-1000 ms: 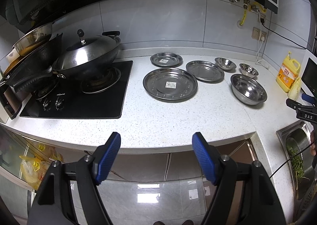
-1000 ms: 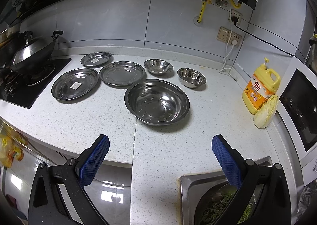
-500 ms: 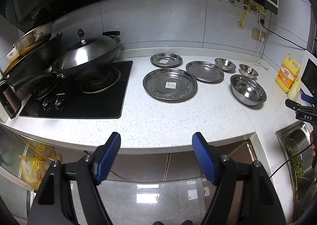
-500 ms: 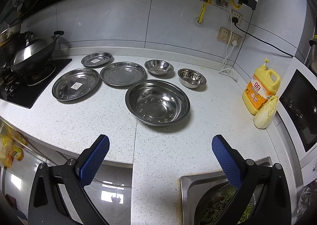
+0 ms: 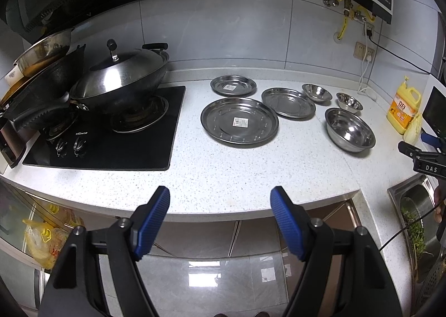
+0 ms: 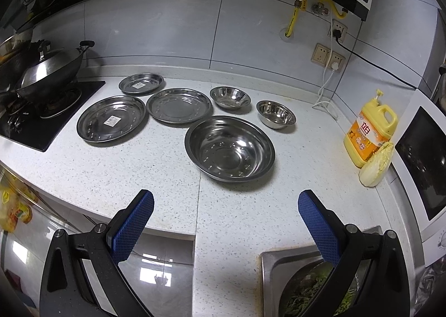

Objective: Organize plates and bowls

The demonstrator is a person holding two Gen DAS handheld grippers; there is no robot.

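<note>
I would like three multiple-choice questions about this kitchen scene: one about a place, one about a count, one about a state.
1. Where does the yellow detergent bottle stand?
A. on the stove
B. on the counter beside the cabbage piece
C. in the sink

2. How many steel bowls lie on the counter?
A. one
B. three
C. five

3. What is the state of the right tool?
A. open and empty
B. shut on a plate
C. shut on a bowl

Answers:
1. B, the bottle stands next to the cabbage near the right wall.
2. B, there is the large bowl and two small bowls behind it.
3. A, its blue pads are wide apart with nothing between.
</note>
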